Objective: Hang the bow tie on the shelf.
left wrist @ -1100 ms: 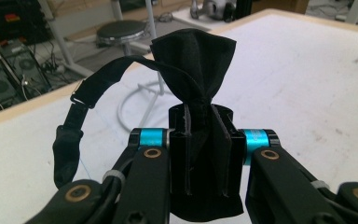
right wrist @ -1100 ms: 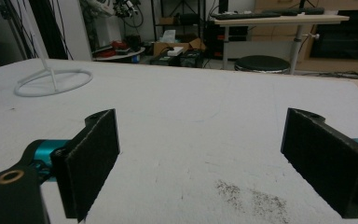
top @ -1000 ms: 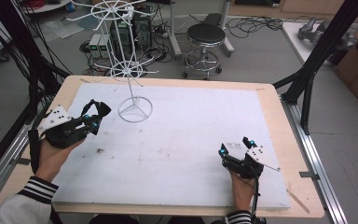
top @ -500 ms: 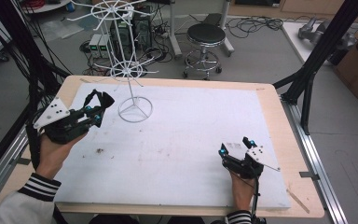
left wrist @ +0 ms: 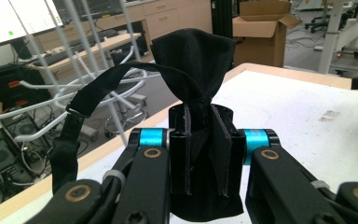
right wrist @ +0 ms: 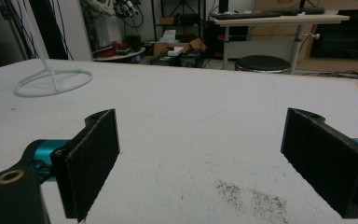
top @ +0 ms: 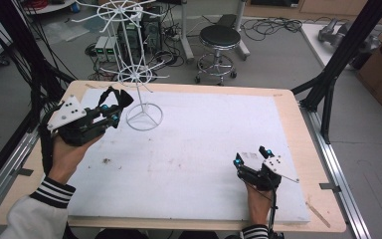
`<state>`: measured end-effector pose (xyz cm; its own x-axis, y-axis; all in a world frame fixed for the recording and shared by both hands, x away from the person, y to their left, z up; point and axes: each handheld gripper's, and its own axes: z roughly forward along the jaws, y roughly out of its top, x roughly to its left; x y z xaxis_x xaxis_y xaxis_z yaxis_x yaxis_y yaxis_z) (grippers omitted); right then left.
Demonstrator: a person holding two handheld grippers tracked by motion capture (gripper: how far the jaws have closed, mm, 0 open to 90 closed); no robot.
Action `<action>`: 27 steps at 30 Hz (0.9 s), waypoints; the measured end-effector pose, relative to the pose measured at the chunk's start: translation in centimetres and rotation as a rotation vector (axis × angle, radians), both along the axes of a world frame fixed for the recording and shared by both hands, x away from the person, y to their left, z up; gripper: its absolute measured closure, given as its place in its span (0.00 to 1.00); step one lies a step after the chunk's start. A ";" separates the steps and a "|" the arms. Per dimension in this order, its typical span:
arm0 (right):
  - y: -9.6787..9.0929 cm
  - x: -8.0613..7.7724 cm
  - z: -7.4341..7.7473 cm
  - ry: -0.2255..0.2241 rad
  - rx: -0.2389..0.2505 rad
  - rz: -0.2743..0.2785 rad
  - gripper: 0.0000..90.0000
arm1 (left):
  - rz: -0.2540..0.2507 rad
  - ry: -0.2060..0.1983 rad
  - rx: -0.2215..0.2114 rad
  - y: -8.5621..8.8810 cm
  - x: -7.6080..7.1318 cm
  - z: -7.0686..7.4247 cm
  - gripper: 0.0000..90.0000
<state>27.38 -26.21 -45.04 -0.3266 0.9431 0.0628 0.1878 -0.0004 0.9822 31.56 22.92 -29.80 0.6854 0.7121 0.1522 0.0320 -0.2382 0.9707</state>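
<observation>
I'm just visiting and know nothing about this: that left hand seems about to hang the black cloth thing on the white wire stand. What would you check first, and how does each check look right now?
1. Grip on the cloth: the left gripper is clamped on the black fabric piece. Ok.
2. Strap free: the strap loops out to the side, apparently unsnagged. Ok.
3. Stand upright: the white wire stand rests on its ring base on the white mat. Ok.
4. Which arm of the stand fits the strap: cannot tell.
5. Right gripper out of the way: open, low near the mat's front edge. Ok.
</observation>
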 end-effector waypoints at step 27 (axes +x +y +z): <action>-0.1 0.0 0.0 0.000 0.005 0.001 0.12 | 0.001 0.059 0.030 -2.3 3.3 -2.0 0.86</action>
